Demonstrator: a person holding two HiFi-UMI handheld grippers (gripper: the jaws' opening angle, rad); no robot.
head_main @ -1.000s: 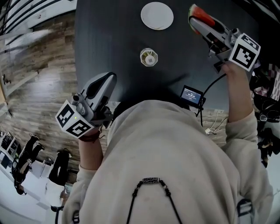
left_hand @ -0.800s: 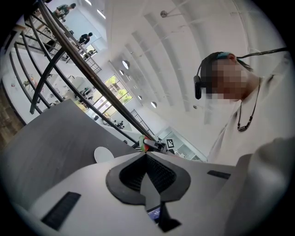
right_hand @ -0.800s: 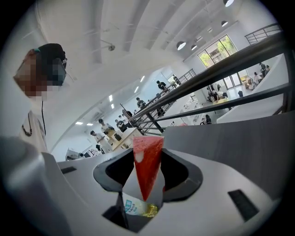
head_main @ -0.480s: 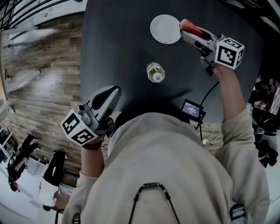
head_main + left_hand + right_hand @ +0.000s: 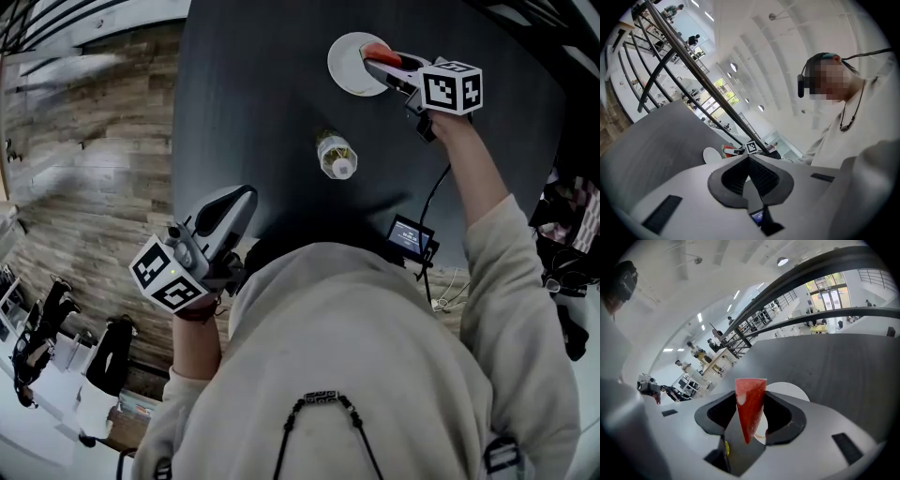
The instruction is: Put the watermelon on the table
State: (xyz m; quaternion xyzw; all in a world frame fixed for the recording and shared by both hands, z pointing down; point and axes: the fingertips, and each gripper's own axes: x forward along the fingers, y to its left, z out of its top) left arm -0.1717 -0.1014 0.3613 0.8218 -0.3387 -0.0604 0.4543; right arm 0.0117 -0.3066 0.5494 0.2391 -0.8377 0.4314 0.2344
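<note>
right gripper view shows the right gripper (image 5: 751, 401) squeezing the watermelon (image 5: 750, 414), a red wedge standing between its two jaws. its wide end is toward the top of the frame and its thin point aims at the bottom. just behind the slice, a bit to the right, lies the white plate (image 5: 790, 391) on the dark table (image 5: 843, 366). in the head view the slice hangs over the plate's right edge, upper middle of the frame, so i think it only needs to go down. the left gripper (image 5: 234, 201) is far off at lower left, jaws pressed together with nothing in them. the right hand is much nearer.
</note>
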